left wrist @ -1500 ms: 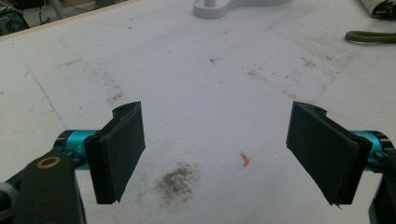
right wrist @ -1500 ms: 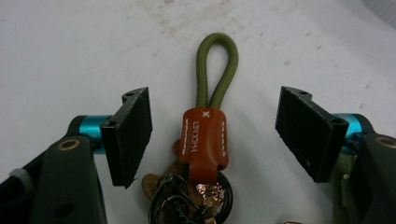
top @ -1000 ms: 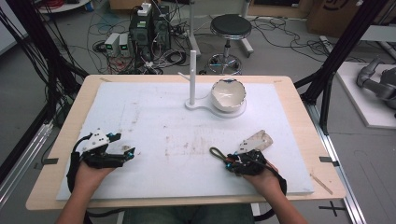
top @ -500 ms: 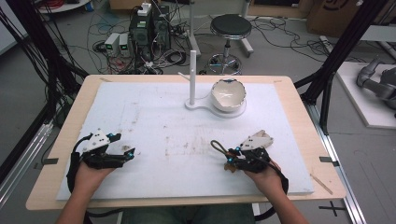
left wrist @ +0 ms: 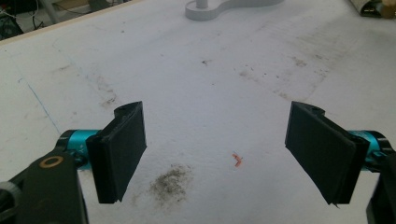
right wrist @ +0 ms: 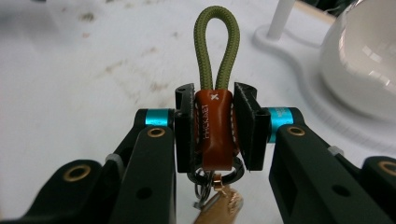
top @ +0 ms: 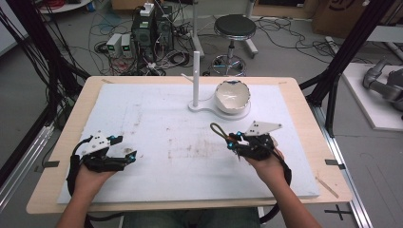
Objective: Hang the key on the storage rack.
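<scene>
My right gripper (right wrist: 215, 121) is shut on a keychain (right wrist: 213, 126): a brown leather tab with an olive cord loop (right wrist: 217, 49) sticking up past the jaws, and a metal ring with a key (right wrist: 219, 200) hanging below. In the high view this right gripper (top: 232, 141) is right of the table's middle, the cord loop (top: 217, 129) pointing up-left. A white stand (top: 196, 78) with an upright post and a white bowl (top: 232, 96) on its base sit beyond it. My left gripper (top: 127, 156) rests at the table's front left, its jaws (left wrist: 217, 154) wide open over bare mat.
A white stained mat (top: 161, 123) covers the wooden table (top: 71, 128). A small orange speck (left wrist: 238, 160) and a grey smudge (left wrist: 170, 183) lie between the left jaws. A stool (top: 235, 26), cables and electronics stand on the floor beyond the far edge.
My right gripper has moved up and toward the stand with the keychain in it, turning so the cord loop points toward the post. The left gripper has stayed put.
</scene>
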Demonstrator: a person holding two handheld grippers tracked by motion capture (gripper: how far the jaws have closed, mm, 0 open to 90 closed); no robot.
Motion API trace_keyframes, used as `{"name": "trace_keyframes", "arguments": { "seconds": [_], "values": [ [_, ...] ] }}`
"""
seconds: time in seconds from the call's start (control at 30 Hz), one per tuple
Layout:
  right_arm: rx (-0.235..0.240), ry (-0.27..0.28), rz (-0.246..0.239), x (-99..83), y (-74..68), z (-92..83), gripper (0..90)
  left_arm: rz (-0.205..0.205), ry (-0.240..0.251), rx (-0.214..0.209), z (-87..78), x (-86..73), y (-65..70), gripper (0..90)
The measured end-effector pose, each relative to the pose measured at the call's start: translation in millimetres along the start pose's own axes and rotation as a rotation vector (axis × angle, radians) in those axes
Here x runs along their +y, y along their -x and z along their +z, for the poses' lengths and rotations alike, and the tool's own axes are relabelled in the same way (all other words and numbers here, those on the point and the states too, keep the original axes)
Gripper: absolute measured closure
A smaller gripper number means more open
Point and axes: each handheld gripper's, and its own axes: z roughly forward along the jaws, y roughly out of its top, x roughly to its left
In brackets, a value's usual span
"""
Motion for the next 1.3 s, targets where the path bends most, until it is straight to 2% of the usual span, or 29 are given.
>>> {"name": "trace_keyframes", "arguments": {
  "seconds": [0.03, 0.07, 0.13, 0.17, 0.23, 0.3, 0.33, 0.5, 0.53, 0.57, 0.6, 0.63, 0.73, 0.83, 0.97, 1.07, 1.3],
  "values": [
    [0.000, 0.000, 0.000, 0.0, 0.0, 0.0, 71.8, 0.000, 0.000, 0.000, 0.0, 0.0, 0.0, 20.3],
    [-0.012, 0.014, 0.001, 12.6, 2.6, 0.8, 71.8, 0.007, 0.001, -0.007, 0.7, 0.8, 1.0, 20.3],
    [-0.027, 0.031, -0.007, 26.6, 5.6, 1.4, 71.8, 0.011, -0.002, -0.011, 1.3, 1.6, 1.5, 20.3],
    [-0.027, 0.031, -0.007, 26.6, 5.6, 1.4, 71.8, 0.011, -0.002, -0.011, 1.3, 1.6, 1.5, 20.3],
    [-0.028, 0.052, 0.000, 40.9, 8.9, 2.2, 71.7, 0.014, -0.003, -0.012, 2.1, 1.9, 2.1, 20.4],
    [-0.050, 0.071, -0.007, 61.0, 14.0, 5.1, 71.7, 0.012, -0.003, -0.013, 2.5, 2.0, 2.7, 20.4],
    [-0.050, 0.071, -0.007, 61.0, 14.0, 5.1, 71.7, 0.012, -0.003, -0.013, 2.5, 2.0, 2.8, 20.4],
    [-0.090, 0.085, -0.029, 90.6, 21.9, 12.8, 71.7, 0.007, -0.001, -0.015, 3.1, 2.2, 2.3, 20.4],
    [-0.114, 0.079, -0.043, 101.4, 22.9, 16.1, 71.8, 0.009, -0.001, -0.014, 3.3, 2.7, 1.4, 20.3],
    [-0.114, 0.079, -0.043, 101.4, 22.9, 16.1, 71.8, 0.009, -0.001, -0.014, 3.3, 2.7, 1.4, 20.4],
    [-0.125, 0.082, -0.052, 111.5, 23.9, 19.3, 71.8, 0.008, 0.000, -0.012, 3.4, 2.8, 1.1, 20.4],
    [-0.125, 0.082, -0.052, 111.5, 23.9, 19.3, 71.8, 0.010, -0.001, -0.012, 3.4, 3.0, 0.6, 20.4],
    [-0.137, 0.083, -0.077, 127.6, 24.9, 25.3, 71.7, 0.007, -0.001, -0.010, 3.7, 2.9, 0.5, 20.4],
    [-0.151, 0.094, -0.085, 133.8, 25.7, 29.1, 71.7, 0.010, -0.003, -0.011, 3.9, 2.8, 0.7, 20.3],
    [-0.173, 0.058, -0.091, 143.3, 30.8, 40.0, 71.7, 0.012, -0.002, -0.011, 3.8, 2.9, 0.6, 20.3],
    [-0.204, 0.048, -0.113, 149.1, 34.0, 48.8, 71.6, 0.005, -0.001, -0.013, 4.1, 2.6, -0.3, 20.4],
    [-0.224, 0.020, -0.125, 151.2, 37.8, 61.6, 71.5, -0.003, 0.001, -0.012, 3.8, 1.8, -1.1, 20.3]
  ]
}}
